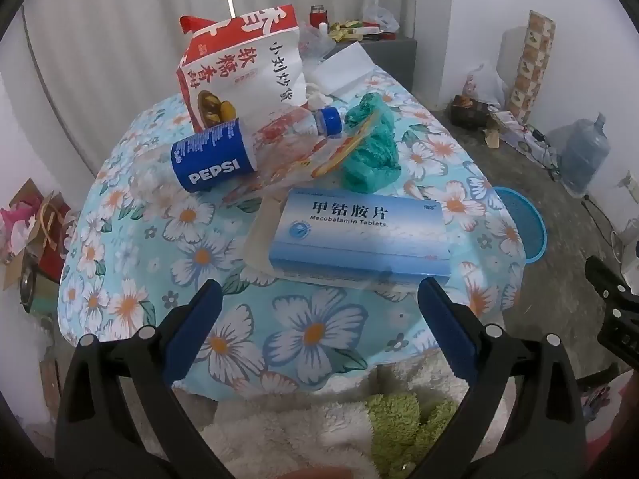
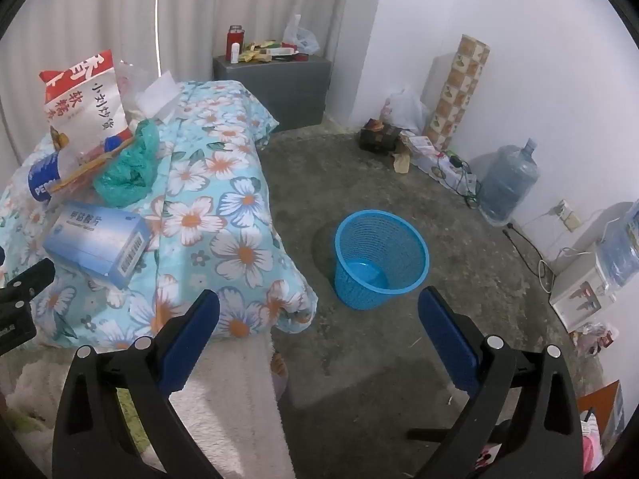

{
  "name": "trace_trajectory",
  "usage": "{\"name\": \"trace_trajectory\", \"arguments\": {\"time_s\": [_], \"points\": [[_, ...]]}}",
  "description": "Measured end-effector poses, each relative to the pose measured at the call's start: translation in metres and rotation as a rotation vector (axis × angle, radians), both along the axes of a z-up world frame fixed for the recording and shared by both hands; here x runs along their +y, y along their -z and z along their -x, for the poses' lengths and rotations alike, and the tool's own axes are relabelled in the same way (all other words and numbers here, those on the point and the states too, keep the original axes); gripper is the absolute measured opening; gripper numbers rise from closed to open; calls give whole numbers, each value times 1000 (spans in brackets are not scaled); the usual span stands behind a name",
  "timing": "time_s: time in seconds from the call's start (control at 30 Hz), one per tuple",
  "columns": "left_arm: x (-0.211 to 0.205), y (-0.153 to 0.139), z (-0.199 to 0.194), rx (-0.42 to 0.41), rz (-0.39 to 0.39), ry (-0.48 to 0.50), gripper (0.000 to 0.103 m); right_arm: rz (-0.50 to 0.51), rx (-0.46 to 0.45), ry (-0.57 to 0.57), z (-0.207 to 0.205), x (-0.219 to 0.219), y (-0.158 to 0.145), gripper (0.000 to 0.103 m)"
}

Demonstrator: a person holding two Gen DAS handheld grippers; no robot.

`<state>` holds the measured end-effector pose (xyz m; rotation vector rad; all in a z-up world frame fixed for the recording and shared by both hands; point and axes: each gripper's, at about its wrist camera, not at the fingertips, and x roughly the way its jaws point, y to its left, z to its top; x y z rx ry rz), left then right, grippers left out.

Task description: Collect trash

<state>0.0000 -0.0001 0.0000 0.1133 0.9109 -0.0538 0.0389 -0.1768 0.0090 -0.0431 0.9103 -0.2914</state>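
Left wrist view puts my left gripper point(image 1: 319, 295) low over the near edge of a surface draped in a floral cloth point(image 1: 191, 239), its blue-padded fingers point(image 1: 203, 315) spread wide with nothing between them. Just ahead of the fingertips lies a blue Mecobalamin Tablets box point(image 1: 359, 235), lying flat on a pale flat card or packet that I cannot identify. Behind it to the left a Pepsi bottle point(image 1: 215, 159) lies on its side, blue cap point(image 1: 329, 121) pointing right, tangled in a clear wrapper with red and orange print point(image 1: 303, 155). A crumpled green plastic bag point(image 1: 371, 151) sits to the right of the bottle, touching that wrapper. A red and white snack bag point(image 1: 243, 72) stands upright at the back, leaning against the bottle.

From the right wrist view, my right gripper point(image 2: 319, 303) hangs off the side of the cloth, above the concrete floor point(image 2: 399, 183), fingers point(image 2: 443, 327) likewise wide apart and gripping nothing. A blue mesh wastebasket point(image 2: 381, 257) stands on the floor beside the covered surface, just beyond the fingertips, and I see only its bare blue bottom inside. The same trash pile shows at the left of this view, with the tablets box point(image 2: 96, 239) nearest the cloth's edge. A large water jug point(image 2: 507, 183) stands against the far wall.
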Motion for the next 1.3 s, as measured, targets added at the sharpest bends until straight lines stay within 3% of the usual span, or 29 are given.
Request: {"name": "trace_trajectory", "arguments": {"time_s": [1.3], "points": [[8,6,-1,19,-7,-12,94,-13,-3,-4,-1,8,-4,97]]}}
